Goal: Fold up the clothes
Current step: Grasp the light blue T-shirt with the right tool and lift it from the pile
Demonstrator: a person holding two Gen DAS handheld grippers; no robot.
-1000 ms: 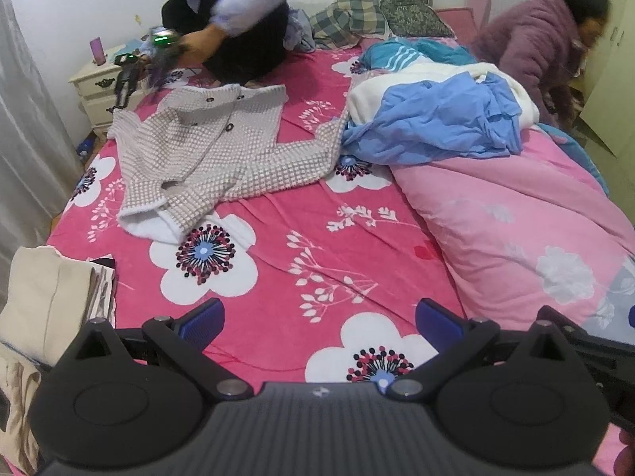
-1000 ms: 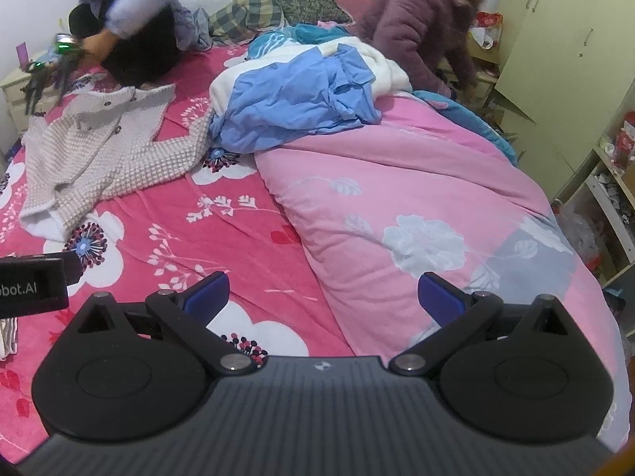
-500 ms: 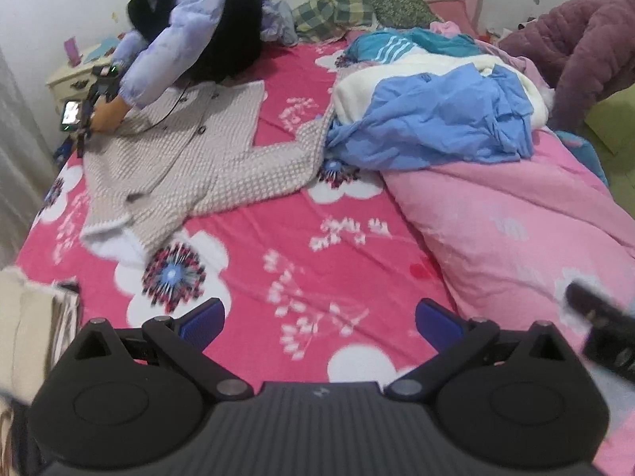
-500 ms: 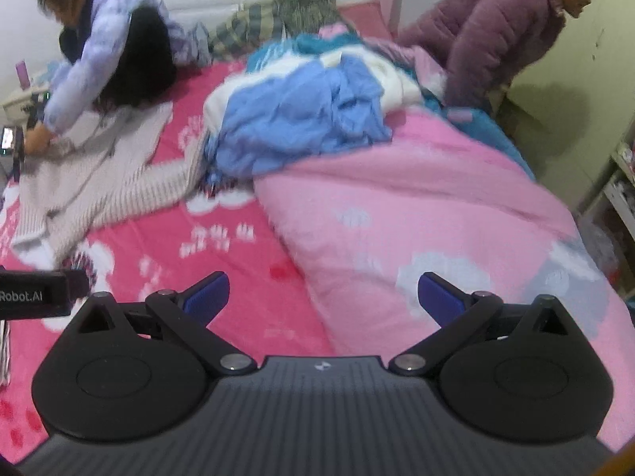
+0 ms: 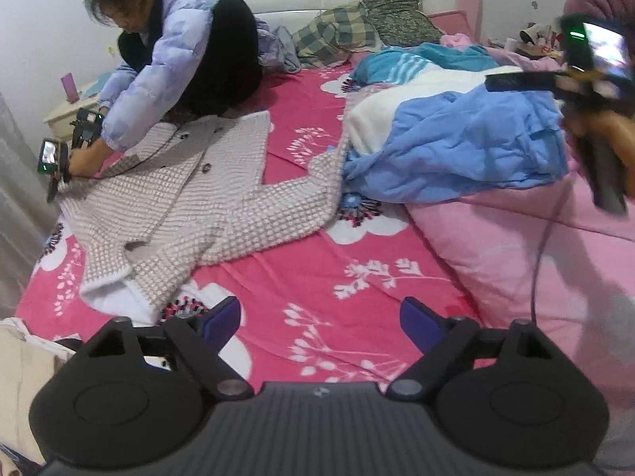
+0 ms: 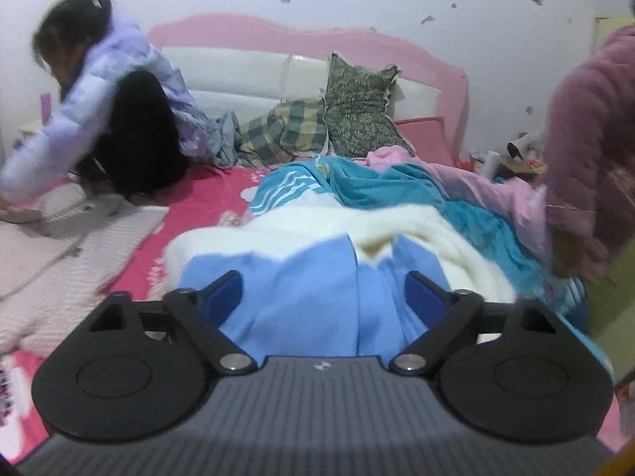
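A heap of clothes lies on the bed: a light blue garment [image 5: 468, 150] on top of a white fleece one [image 5: 381, 115] and a teal striped one [image 5: 420, 59]. My left gripper [image 5: 320, 315] is open and empty, low over the pink flowered bedspread [image 5: 325, 261]. My right gripper [image 6: 323, 295] is open and empty, just over the light blue garment [image 6: 301, 289], with the white fleece [image 6: 301, 230] right behind. The right gripper also shows in the left wrist view [image 5: 520, 81], above the heap.
A grey-white knitted cardigan [image 5: 190, 206] lies spread at the left, where a kneeling person [image 5: 170, 59] handles it with other grippers. A second person in a purple coat [image 6: 595, 139] stands at the right. A pink quilt [image 5: 535, 246] lies right, pillows [image 6: 357, 107] at the headboard.
My right gripper has moved forward and down to the blue garment on the heap. The left gripper has shifted a little forward. The kneeling person bent down over the cardigan.
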